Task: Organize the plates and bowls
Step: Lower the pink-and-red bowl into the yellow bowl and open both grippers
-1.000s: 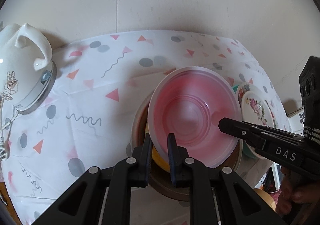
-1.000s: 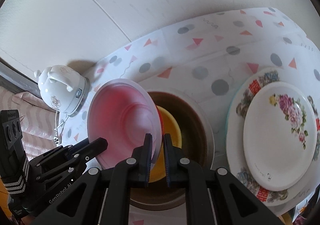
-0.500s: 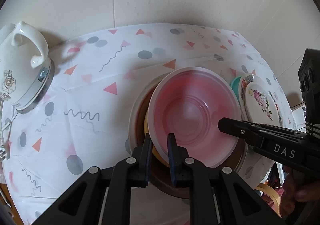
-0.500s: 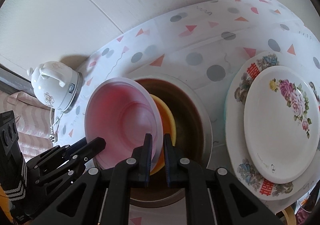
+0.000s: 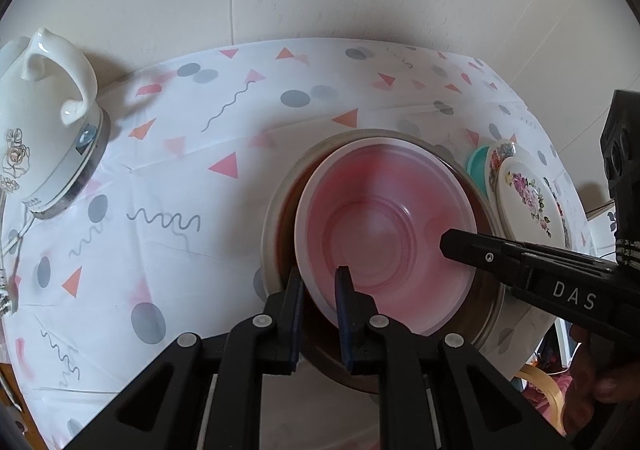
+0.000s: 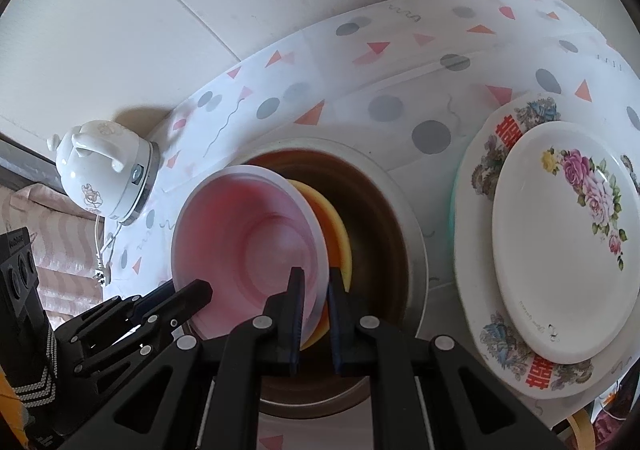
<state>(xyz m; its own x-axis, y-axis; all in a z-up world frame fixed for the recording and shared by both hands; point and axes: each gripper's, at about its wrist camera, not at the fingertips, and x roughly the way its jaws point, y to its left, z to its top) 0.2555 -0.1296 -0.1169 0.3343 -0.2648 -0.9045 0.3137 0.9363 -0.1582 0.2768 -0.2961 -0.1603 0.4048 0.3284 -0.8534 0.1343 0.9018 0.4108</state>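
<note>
A translucent pink bowl (image 5: 384, 234) is held by both grippers over a big brown bowl (image 5: 280, 209). My left gripper (image 5: 319, 290) is shut on the pink bowl's near rim. My right gripper (image 6: 315, 288) is shut on the opposite rim of the pink bowl (image 6: 248, 246). A yellow bowl (image 6: 340, 238) sits inside the brown bowl (image 6: 400, 217), partly hidden by the pink one. The pink bowl sits low, within the brown bowl's rim. A stack of flowered plates (image 6: 560, 246) lies to the right and also shows in the left wrist view (image 5: 524, 197).
A white electric kettle (image 5: 44, 125) stands at the left on the patterned tablecloth (image 5: 160, 209); it shows in the right wrist view (image 6: 104, 173) too. A teal plate edge (image 5: 478, 169) peeks under the flowered plates. The wall runs close behind the table.
Both grippers have lowered the pink bowl into the brown bowl; it now covers more of the yellow bowl. The grip on both rims is unchanged.
</note>
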